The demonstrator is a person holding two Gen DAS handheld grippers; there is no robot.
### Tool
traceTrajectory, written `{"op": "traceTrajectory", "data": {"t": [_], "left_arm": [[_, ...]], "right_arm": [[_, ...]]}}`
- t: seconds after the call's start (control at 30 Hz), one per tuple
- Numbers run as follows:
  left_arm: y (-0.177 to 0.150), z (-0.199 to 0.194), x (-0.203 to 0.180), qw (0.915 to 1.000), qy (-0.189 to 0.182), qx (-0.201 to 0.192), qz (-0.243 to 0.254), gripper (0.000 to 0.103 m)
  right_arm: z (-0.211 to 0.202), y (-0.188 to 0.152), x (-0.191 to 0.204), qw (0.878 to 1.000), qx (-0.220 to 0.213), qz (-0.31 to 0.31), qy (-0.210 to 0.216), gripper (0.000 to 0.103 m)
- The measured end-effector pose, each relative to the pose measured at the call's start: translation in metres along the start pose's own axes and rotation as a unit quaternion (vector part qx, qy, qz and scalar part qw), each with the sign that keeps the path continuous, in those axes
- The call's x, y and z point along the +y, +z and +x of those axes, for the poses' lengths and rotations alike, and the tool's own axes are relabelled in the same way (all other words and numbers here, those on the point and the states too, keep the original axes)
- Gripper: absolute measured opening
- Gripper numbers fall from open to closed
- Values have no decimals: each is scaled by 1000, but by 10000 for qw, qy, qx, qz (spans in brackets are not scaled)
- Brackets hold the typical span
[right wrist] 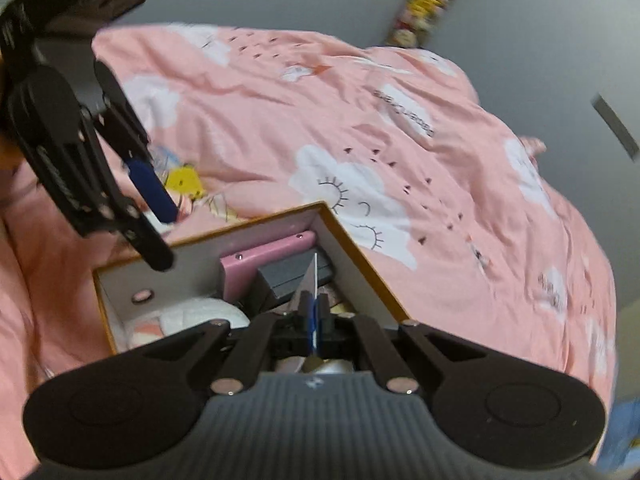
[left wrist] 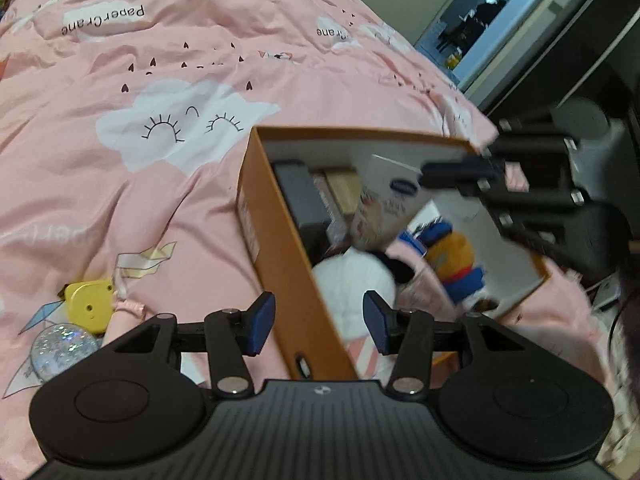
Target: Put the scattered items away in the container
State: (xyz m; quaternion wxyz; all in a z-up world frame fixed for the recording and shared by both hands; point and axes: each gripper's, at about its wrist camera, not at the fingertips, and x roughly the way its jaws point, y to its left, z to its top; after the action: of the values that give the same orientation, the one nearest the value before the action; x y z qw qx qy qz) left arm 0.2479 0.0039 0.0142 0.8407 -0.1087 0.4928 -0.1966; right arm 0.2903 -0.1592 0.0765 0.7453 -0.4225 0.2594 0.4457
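An open orange cardboard box [left wrist: 276,248] lies on a pink duvet. Inside it are a white plush [left wrist: 352,280], a yellow-and-blue plush [left wrist: 452,256] and a grey case [left wrist: 300,196]. My left gripper [left wrist: 320,324] is open, and the box's near wall passes between its fingers untouched. My right gripper [left wrist: 456,172] hovers over the box, shut on the corner of a flat white packet [left wrist: 394,188] with a blue oval logo. In the right wrist view that gripper [right wrist: 316,320] pinches the packet [right wrist: 308,280] edge-on above the grey case [right wrist: 292,276] and a pink case [right wrist: 260,264].
On the duvet [left wrist: 160,184] left of the box lie a yellow toy [left wrist: 90,306], a glittery clear ball [left wrist: 60,346] and a pink fabric piece [left wrist: 128,308]. A doorway [left wrist: 492,20] opens beyond the bed's far right. Shelves with toys [right wrist: 424,4] stand behind the bed.
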Motion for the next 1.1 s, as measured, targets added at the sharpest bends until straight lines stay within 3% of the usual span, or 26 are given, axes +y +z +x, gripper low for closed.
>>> {"op": "traceTrajectory", "data": {"t": [0.13,0.33,0.5,0.7,0.8,0.83,0.87,1.0,1.1], "left_arm": [[-14,0,-4,9993,189,55,316,55],[-20,-2,-7,9987,182,23,485,55],[-22,4,-13,9979,232,95,593,55],[-24,2,-12,9982,231,86,554,55],[-24,1,-13,9980,254,79,580,55],[-24,2,-14,9979,262,79,585,55],[-24,2,-14,9978,266,82,595,55],[-25,3,-14,9979,269,106,585,55],[-24,3,-15,9980,285,119,557,55]], "right_arm": [[8,-10,14,9959,125,-897,-71,0],[2,-20,16,9876,466,-1500,72,0],[5,-26,30,9745,715,-2123,-135,4],[11,-37,56,9446,983,-3121,-256,4],[16,-53,72,9099,1063,-3964,-608,4],[17,-56,74,9037,1028,-4097,-703,4],[17,-56,75,9039,945,-4099,-773,4],[17,-45,68,9339,411,-3410,-990,6],[27,-42,66,9385,399,-3233,-1145,10]]}}
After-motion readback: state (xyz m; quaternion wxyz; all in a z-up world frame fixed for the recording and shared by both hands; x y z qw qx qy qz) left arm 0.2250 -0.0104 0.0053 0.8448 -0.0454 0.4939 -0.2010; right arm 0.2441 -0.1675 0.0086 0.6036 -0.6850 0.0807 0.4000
